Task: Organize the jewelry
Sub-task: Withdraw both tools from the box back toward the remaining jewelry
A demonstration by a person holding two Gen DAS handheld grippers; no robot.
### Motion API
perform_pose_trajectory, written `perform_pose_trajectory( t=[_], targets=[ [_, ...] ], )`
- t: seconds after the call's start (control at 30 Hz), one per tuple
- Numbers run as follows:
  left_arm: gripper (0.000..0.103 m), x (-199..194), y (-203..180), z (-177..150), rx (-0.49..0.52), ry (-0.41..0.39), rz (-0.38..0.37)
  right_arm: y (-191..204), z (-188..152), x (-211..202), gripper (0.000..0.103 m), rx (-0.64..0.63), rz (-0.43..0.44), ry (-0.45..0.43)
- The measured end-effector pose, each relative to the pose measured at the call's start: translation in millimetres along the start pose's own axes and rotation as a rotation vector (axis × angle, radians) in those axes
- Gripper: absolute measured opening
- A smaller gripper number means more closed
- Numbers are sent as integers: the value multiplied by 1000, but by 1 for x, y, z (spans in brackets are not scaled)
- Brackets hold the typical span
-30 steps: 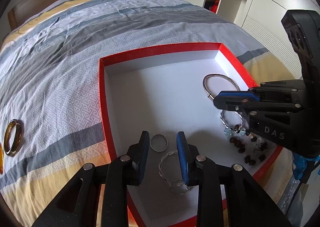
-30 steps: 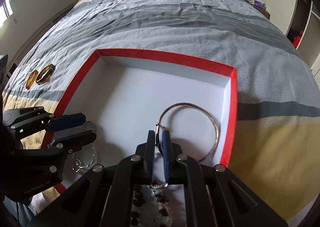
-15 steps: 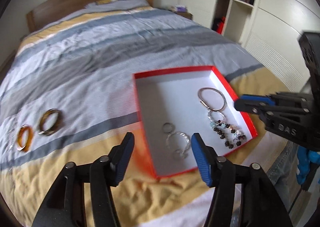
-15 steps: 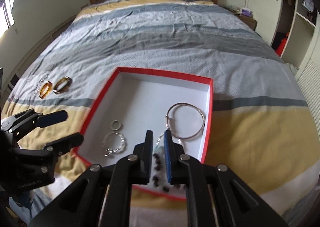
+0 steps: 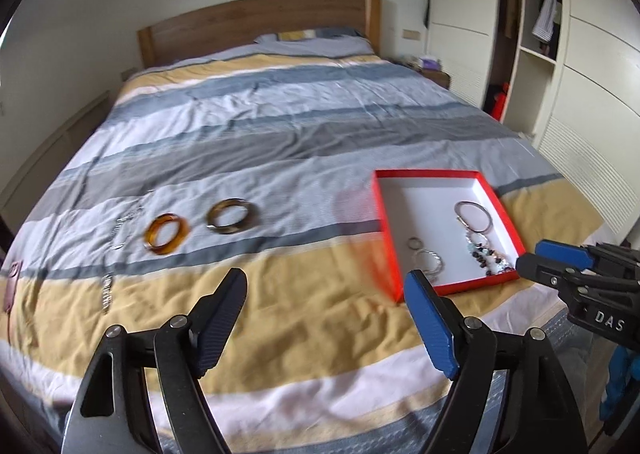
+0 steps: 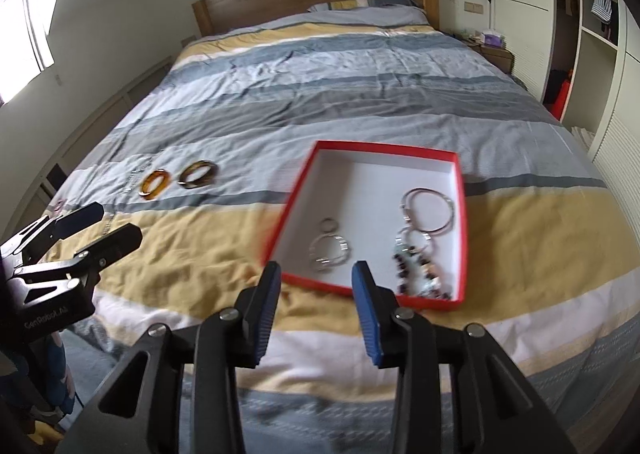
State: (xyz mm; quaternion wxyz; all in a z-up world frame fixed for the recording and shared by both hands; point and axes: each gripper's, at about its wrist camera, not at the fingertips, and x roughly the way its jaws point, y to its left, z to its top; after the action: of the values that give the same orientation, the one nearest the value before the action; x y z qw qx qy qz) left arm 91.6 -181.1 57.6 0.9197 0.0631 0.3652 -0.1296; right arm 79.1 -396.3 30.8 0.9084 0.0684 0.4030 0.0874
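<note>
Bed (image 5: 280, 141) with striped duvet: grey, blue, yellow, white bands. Wooden headboard (image 5: 256, 27) at far end, pillow (image 5: 316, 39) against it. Nightstand (image 6: 496, 49) on the right carries a purple tissue box (image 6: 492, 38). White wardrobe (image 5: 560, 53) alongside, clothes hanging inside. Window (image 6: 24, 25) at left.
</note>
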Motion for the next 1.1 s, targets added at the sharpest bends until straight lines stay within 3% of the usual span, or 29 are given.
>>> perform_pose_trajectory(
  t=[0.53,0.9,1.1],
  targets=[
    [83,-59,63,-36,-112,-61,74,83,-20,-26,36,-80,56,-12],
    [89,-85,86,-55,-164,-94,114,107,-29,-34,37,-105,64,-9],
    [90,-96,94,-63,-180,-108,127,118,-34,-38,43,-118,73,-11]
  ],
)
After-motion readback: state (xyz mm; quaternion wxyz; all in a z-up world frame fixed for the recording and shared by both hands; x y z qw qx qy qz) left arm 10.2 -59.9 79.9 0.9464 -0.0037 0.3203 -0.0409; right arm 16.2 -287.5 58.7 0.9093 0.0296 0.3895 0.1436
